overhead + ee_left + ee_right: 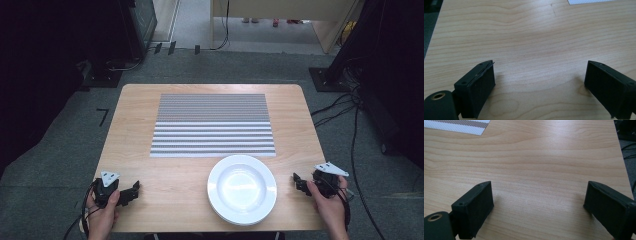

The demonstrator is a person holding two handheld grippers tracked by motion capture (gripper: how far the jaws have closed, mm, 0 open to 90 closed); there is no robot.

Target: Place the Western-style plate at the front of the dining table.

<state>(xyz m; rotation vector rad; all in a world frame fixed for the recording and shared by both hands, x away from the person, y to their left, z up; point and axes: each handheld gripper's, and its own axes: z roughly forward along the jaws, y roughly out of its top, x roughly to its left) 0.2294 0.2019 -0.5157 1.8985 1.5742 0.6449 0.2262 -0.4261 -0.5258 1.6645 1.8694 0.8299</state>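
Plate [242, 189] untouched at table's 6 o'clock, placemat [213, 125] bare; my left gripper [131, 191] and right gripper [298, 181] gape empty; everything left.

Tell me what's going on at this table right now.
A person sits at a wooden table with a two-jaw gripper in each hand. The left gripper rests near the front left corner and the right gripper near the front right edge, both open and holding nothing. Between them sits a white plate, untouched, just in front of a grey striped placemat.
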